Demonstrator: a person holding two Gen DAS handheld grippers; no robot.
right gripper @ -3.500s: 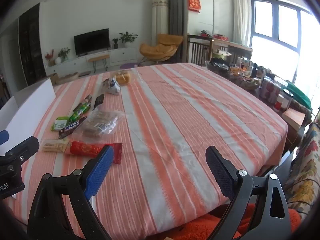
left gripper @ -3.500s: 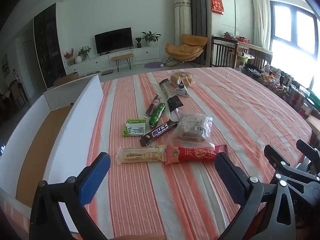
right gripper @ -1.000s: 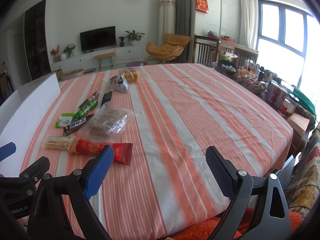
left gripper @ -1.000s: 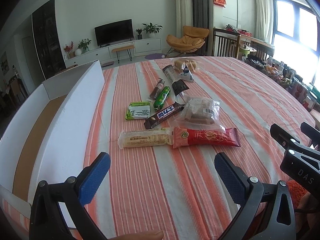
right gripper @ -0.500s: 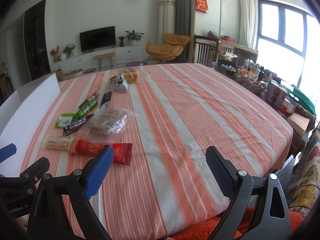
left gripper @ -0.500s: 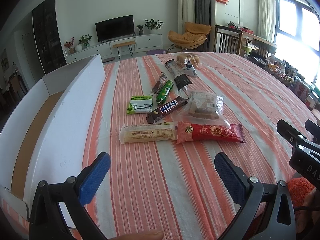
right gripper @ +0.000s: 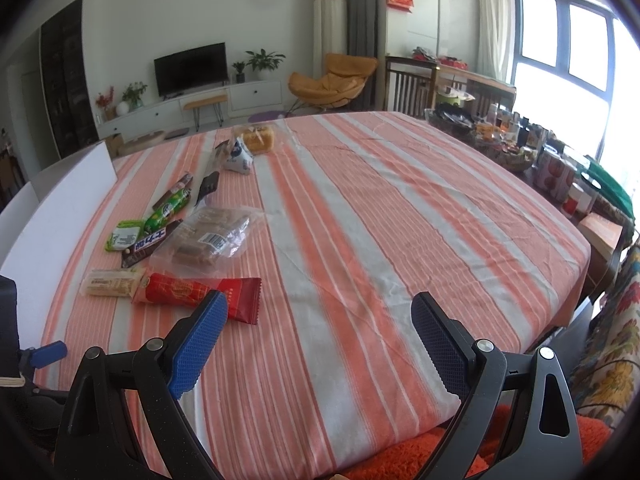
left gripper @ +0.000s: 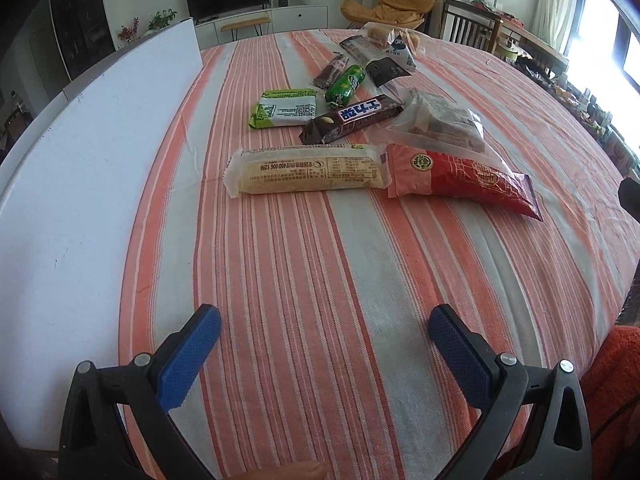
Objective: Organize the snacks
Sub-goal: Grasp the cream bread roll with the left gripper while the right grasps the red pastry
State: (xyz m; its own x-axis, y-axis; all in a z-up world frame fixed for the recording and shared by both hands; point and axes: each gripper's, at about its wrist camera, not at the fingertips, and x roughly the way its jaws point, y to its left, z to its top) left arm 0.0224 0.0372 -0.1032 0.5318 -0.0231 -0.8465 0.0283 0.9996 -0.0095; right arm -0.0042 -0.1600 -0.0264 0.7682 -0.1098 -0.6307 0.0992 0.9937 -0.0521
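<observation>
Several snack packs lie on the striped tablecloth (left gripper: pixel 320 272). Nearest in the left wrist view are a pale cracker pack (left gripper: pixel 306 171) and a red pack (left gripper: pixel 460 178) end to end. Behind them lie a brown chocolate bar (left gripper: pixel 352 118), a clear bag of biscuits (left gripper: pixel 440 120), a green-white packet (left gripper: pixel 284 112) and a green candy roll (left gripper: pixel 345 84). My left gripper (left gripper: pixel 324 350) hangs open, low over the cloth, short of the cracker pack. My right gripper (right gripper: pixel 320 338) is open too, with the red pack (right gripper: pixel 196 294) beside its left finger.
A white cardboard box wall (left gripper: pixel 88 160) stands along the left of the table. More snacks, a black pack (left gripper: pixel 376 60) and a bread bag (right gripper: pixel 258 138), lie at the far end. A side table crowded with jars and cans (right gripper: pixel 520 148) stands at the right.
My left gripper has dropped lower and moved forward toward the snacks, which now look larger and nearer. The right gripper has barely shifted.
</observation>
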